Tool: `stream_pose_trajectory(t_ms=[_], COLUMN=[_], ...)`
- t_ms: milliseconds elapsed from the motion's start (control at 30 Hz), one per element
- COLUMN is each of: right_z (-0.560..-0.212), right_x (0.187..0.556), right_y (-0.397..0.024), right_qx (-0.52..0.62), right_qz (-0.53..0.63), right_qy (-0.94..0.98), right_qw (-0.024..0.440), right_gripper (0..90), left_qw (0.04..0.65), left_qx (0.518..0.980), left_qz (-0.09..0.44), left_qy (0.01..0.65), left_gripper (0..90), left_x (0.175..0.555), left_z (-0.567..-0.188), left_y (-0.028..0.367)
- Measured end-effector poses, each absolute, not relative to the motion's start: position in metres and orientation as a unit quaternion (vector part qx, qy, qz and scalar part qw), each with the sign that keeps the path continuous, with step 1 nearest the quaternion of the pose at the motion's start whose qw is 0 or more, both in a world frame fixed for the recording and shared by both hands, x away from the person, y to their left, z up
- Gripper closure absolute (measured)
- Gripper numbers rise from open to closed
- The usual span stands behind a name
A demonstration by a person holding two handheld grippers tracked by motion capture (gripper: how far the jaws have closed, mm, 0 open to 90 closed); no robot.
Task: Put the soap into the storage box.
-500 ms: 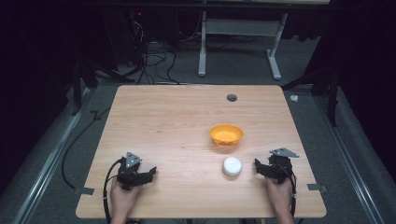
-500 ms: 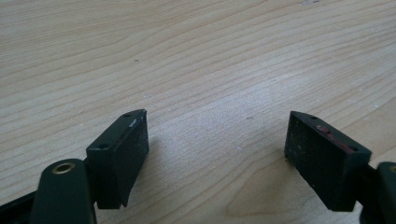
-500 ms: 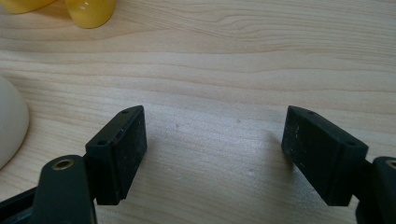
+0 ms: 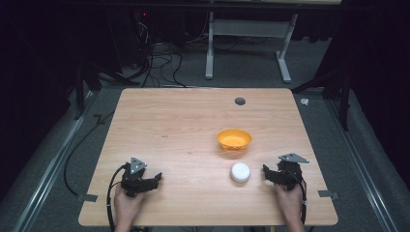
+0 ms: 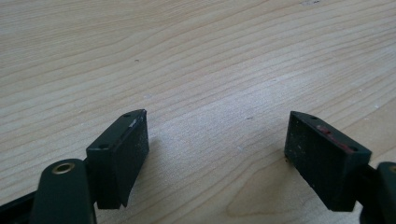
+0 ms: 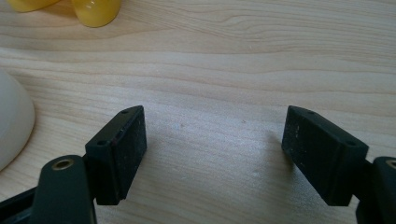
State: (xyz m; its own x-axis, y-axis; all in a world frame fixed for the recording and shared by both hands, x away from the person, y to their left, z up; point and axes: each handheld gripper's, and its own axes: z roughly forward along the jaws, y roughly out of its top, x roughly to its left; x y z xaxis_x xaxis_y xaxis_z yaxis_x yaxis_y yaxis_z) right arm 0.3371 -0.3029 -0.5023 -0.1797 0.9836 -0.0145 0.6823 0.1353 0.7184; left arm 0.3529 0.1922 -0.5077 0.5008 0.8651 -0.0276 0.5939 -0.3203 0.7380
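An orange bowl (image 4: 234, 139) stands right of the table's middle. A white round lid-like thing (image 4: 240, 172) lies just in front of it. My right gripper (image 4: 267, 173) rests on the wood right of the white thing, its jaws pointing toward it but apart from it. In the right gripper view the gripper (image 6: 212, 154) is open over bare wood, with the white thing (image 6: 11, 126) at the left edge and the orange bowl (image 6: 95, 10) at the top. My left gripper (image 4: 155, 179) lies near the front left. In its own view it (image 5: 215, 154) is open with nothing between its pads.
The wooden table (image 4: 169, 125) has a small dark round hole (image 4: 240, 101) near its far edge. Beyond the table are a grey floor, loose cables (image 4: 159, 63) and a white desk frame (image 4: 246, 53). Bits of tape (image 4: 329, 194) mark the front corners.
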Motion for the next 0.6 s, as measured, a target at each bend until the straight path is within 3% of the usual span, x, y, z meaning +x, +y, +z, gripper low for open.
stream_pose_trajectory(t_ms=[600], right_z=[-0.5018], right_x=[0.3345], right_y=[-0.3042], right_qx=[0.578], right_qz=[0.299], right_qy=[0.717], right_qw=[0.25], right_gripper=[24.6], left_qw=[0.354], left_qx=[0.783], left_qz=[0.192], left_qy=[0.473], left_gripper=[21.8], left_x=[0.3536], left_z=[-0.5075], left_y=[0.194])
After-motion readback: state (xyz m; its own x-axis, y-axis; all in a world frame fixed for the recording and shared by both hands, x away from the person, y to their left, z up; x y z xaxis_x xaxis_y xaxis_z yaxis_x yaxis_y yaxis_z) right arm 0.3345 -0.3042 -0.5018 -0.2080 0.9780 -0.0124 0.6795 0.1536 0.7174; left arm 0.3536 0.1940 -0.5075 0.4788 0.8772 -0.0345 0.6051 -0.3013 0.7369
